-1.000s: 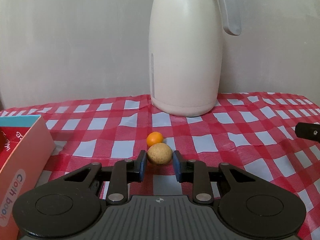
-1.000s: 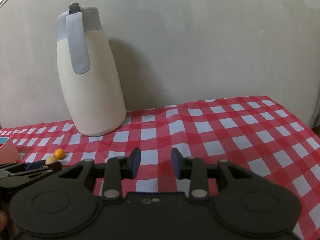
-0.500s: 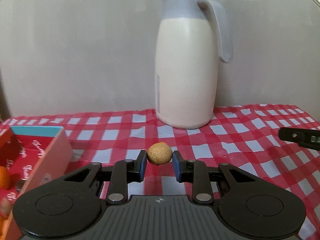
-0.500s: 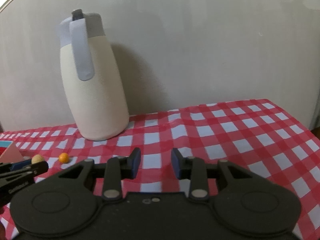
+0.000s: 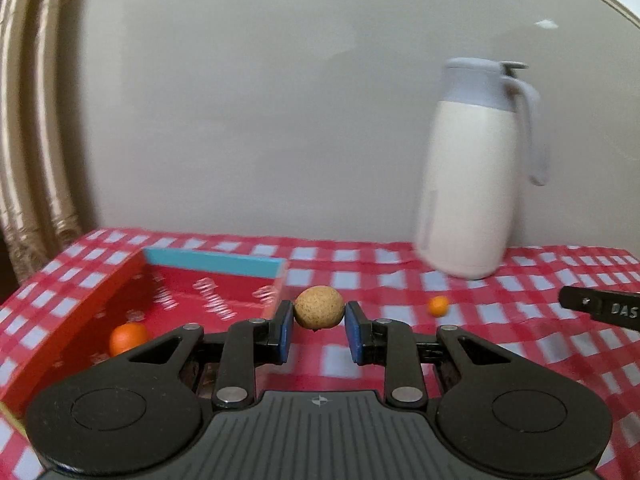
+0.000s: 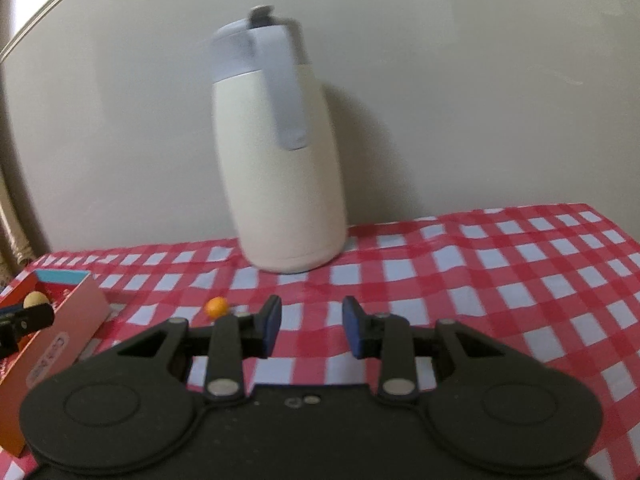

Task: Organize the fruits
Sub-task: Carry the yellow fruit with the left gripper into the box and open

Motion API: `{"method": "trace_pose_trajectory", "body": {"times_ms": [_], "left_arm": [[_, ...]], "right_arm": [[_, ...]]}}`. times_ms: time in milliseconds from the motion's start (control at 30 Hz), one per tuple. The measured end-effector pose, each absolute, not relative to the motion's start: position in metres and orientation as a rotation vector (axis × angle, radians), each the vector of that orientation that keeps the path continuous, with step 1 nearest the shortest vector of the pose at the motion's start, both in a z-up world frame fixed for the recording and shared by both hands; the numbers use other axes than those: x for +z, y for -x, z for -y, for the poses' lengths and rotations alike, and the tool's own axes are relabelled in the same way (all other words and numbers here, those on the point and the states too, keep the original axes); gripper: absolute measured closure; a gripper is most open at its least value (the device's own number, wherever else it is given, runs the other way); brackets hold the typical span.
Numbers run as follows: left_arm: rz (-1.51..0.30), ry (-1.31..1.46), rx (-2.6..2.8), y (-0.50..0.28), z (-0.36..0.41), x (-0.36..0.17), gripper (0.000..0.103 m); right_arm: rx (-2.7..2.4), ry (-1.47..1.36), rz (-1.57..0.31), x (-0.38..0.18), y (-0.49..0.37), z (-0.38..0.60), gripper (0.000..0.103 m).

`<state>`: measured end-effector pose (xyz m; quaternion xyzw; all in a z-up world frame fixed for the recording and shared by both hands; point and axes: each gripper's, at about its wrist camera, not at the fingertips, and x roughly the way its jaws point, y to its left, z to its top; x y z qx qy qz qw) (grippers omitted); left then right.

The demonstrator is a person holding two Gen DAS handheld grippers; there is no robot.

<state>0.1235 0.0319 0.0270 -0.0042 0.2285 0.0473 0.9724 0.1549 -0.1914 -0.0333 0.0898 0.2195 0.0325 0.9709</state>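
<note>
My left gripper (image 5: 319,327) is shut on a tan speckled round fruit (image 5: 319,306) and holds it in the air just right of the red cardboard box (image 5: 72,320). An orange fruit (image 5: 127,338) lies inside the box. A small orange fruit (image 5: 438,305) lies on the checked cloth to the right; it also shows in the right wrist view (image 6: 216,306). My right gripper (image 6: 312,327) is open and empty above the cloth. In the right wrist view the left gripper's fingers (image 6: 28,317) hold the tan fruit (image 6: 35,300) over the box (image 6: 60,344).
A tall cream thermos jug (image 5: 476,176) with a grey lid stands at the back by the wall (image 6: 288,152). The red and white checked tablecloth (image 6: 500,280) covers the table. A curtain (image 5: 28,120) hangs at the far left.
My left gripper has lifted the tan fruit off the cloth and swung left toward the box. The small orange fruit stays on the cloth. My right gripper has turned left.
</note>
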Motion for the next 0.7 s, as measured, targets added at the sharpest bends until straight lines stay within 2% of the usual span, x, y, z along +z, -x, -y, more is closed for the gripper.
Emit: {"method": "trace_pose_trajectory", "body": {"times_ms": [400,700], "left_arm": [[-0.494,0.019,0.223,-0.110,-0.101,0.017,0.075],[-0.519,0.023,0.259,-0.113,-0.119,0.010,0.075]], "right_arm": [[0.133,-0.140,-0.443,-0.031,-0.150,0.144,0.070],[0.159,-0.118,-0.447,-0.033,-0.152,0.123,0.070]]}}
